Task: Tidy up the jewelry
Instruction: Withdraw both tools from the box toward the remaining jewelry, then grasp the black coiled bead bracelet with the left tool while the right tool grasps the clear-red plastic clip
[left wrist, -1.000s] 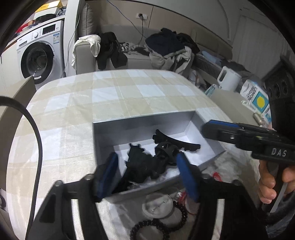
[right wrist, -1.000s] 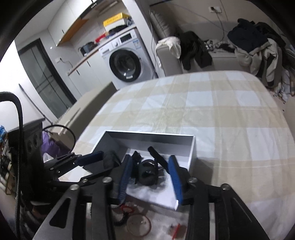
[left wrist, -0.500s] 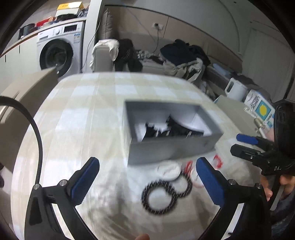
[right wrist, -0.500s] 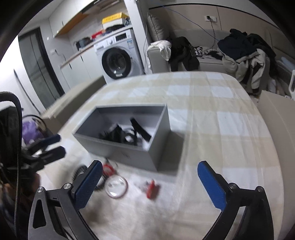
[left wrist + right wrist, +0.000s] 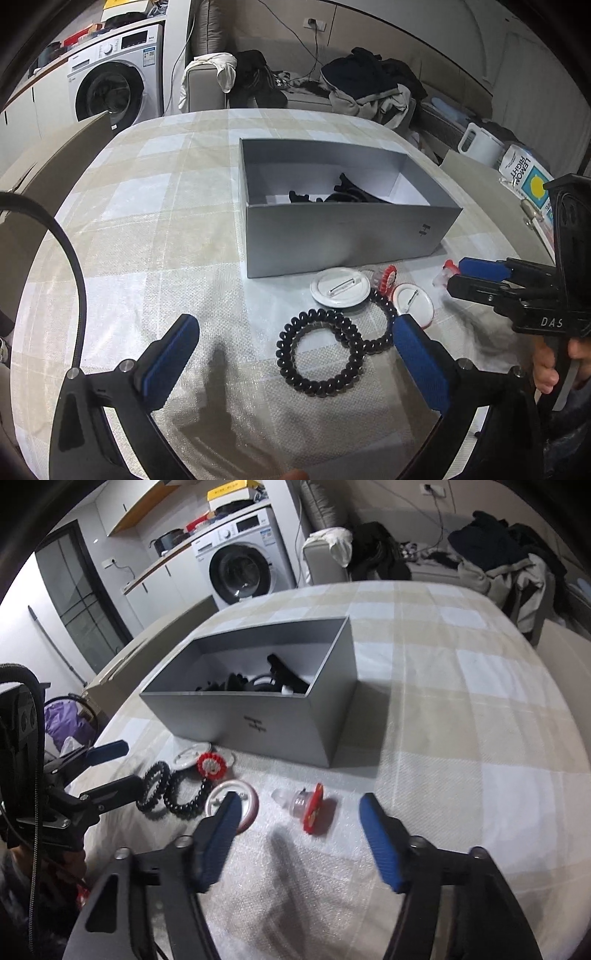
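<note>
Landmark: grey box (image 5: pixel 343 236), open-topped, standing on the checked tabletop (image 5: pixel 155 206); inside it, a tangle of black hair clips (image 5: pixel 255 681) on the white floor of the box. Loose items, all on the tabletop just in front of the box's near wall: one large white badge (image 5: pixel 340 291), pin side up, closest to the wall; one red-and-white rosette brooch (image 5: pixel 211 766) beside that badge; one smaller white badge (image 5: pixel 413 303), farther from the box and partly behind a blue finger pad in the left wrist view; one black spiral hair tie (image 5: pixel 319 358), nearer the camera than the badges; one black bead bracelet (image 5: pixel 373 332), touching the hair tie on its side toward the small badge; one red-and-clear trinket (image 5: pixel 308 805), lying apart from the rest, off toward the box's right front corner in the right wrist view; what it is cannot be told. Left gripper (image 5: pixel 295 365): fingers spread as wide as they go, nothing between the pads but the hair tie lying below on the tabletop, untouched. Right gripper (image 5: pixel 299 834): fingers apart and closing, the red-and-clear trinket lying just ahead of the gap, not pressed by either pad. A hand (image 5: pixel 546 365) holds the right gripper's handle at the edge of the left wrist view. Background beyond the box: washing machine (image 5: pixel 240 572), sofa heaped with clothes (image 5: pixel 369 88).
</note>
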Demonstrator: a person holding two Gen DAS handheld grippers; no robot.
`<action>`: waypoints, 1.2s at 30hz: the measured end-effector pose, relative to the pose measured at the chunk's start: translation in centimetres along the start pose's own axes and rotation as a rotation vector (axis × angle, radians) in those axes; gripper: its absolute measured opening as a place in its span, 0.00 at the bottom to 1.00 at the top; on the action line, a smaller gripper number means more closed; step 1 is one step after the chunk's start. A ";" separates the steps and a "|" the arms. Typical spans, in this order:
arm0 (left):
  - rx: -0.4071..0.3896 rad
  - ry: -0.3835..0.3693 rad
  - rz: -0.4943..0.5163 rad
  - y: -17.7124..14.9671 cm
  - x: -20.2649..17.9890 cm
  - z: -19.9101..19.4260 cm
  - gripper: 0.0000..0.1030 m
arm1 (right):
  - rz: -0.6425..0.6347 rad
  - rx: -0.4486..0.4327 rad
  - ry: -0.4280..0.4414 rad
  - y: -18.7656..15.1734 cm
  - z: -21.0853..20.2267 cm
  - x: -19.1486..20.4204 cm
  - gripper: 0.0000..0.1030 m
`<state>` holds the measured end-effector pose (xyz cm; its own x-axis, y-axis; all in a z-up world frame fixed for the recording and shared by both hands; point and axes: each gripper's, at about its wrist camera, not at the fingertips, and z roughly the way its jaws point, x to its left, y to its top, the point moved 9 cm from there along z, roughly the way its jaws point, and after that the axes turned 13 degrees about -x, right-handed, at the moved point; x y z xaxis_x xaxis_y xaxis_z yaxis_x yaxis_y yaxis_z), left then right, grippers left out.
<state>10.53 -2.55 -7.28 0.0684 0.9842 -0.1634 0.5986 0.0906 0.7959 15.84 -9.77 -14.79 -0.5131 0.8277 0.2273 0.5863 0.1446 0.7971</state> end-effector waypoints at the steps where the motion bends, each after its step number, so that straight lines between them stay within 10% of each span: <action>1: 0.002 0.001 0.003 -0.3 -0.1 -0.2 0.99 | -0.009 0.004 0.001 -0.1 0.1 0.2 0.51; 11: 0.043 -0.003 0.043 -1.7 -0.6 -0.2 0.98 | -0.053 0.016 -0.033 -0.1 0.6 0.8 0.31; 19: 0.087 -0.038 0.064 -2.2 -0.7 0.1 0.68 | -0.055 0.014 -0.034 -0.2 0.5 0.9 0.31; 30: 0.079 -0.049 0.082 -2.3 -1.0 -0.1 0.65 | -0.057 0.014 -0.041 -0.2 0.6 1.0 0.28; 36: 0.084 -0.089 0.080 -2.2 -1.4 -0.3 0.41 | -0.041 -0.007 -0.014 0.0 0.1 1.1 0.27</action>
<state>8.84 -4.04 -8.63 0.1869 0.9700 -0.1555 0.6527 -0.0043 0.7576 15.36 -8.77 -14.60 -0.5278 0.8287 0.1861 0.5601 0.1749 0.8097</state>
